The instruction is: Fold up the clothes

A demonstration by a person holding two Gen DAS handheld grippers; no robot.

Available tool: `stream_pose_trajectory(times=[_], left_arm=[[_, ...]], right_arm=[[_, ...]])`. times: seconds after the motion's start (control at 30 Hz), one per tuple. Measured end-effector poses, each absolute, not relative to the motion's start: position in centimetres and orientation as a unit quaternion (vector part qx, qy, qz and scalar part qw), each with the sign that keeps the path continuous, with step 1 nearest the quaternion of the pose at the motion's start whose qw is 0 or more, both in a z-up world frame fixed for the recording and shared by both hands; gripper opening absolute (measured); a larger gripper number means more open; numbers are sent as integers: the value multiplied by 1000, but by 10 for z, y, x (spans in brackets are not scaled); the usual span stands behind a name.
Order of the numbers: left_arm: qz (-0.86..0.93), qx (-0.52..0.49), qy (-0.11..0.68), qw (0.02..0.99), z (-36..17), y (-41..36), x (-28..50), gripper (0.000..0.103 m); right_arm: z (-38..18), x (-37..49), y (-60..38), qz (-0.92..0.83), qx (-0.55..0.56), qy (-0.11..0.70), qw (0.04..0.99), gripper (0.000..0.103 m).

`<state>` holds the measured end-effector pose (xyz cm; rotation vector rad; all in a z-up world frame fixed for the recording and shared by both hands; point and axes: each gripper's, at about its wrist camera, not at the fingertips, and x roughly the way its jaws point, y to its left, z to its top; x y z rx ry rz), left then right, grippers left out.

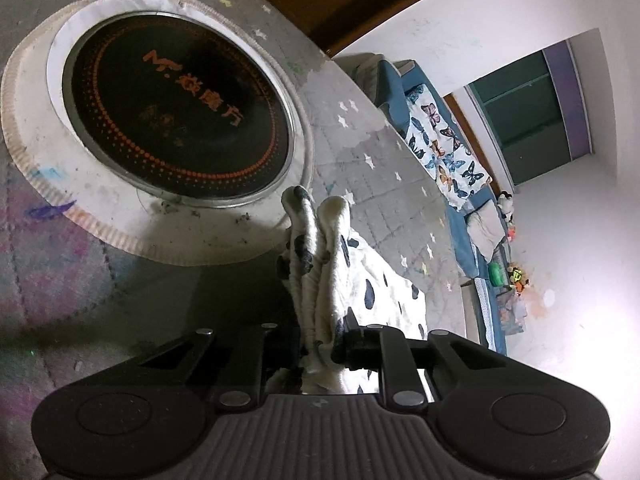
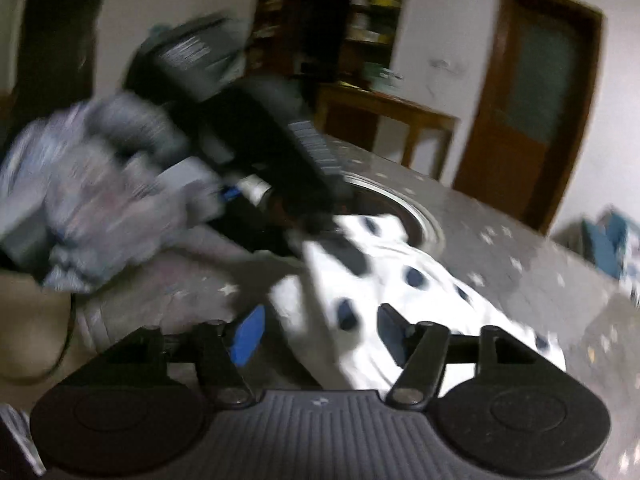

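Left gripper (image 1: 316, 344) clamped on a bunched, ribbed edge of the white garment with dark spots (image 1: 372, 288), lifted just off the star-print table cover (image 1: 380, 168) beside the round black hotplate (image 1: 176, 108), probably to keep that end taut. Right gripper (image 2: 320, 332) wide open over the same garment, pads clear of the cloth, likely released or seeking a fresh corner.

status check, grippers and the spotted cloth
Left gripper shut on bunched spotted cloth. Right gripper open over the cloth. Nothing in the way.
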<state>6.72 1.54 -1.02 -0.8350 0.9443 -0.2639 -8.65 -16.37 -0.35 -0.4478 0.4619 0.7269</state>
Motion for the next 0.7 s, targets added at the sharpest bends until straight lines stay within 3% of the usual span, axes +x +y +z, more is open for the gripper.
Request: stream_pose_trajectory(times=[0.13,0.27,0.37,0.43,0.5,0.7], left_arm=[[-119,-401,448,790,-16,18,67,21],[-118,-410,456,781,-24,22,71,21],[-123,-418,457,776,-29,27,73,25],[-127,-422,455,774,-32,29,73,29],[-133,-425,450,774,-32,29,71,45],[-139,-444,448,763,-35,25,68,60]], right_arm=[[-21,-94,-132,334,-288,191,877,63],[-28,-92,-124,314,-302,188,880,32],[-20,-89,-131,316,-262,196,890,21],[-13,-87,-138,318,-232,200,897,19],[-6,-84,-145,320,-203,205,902,18],[12,-71,-161,320,-152,213,911,16]])
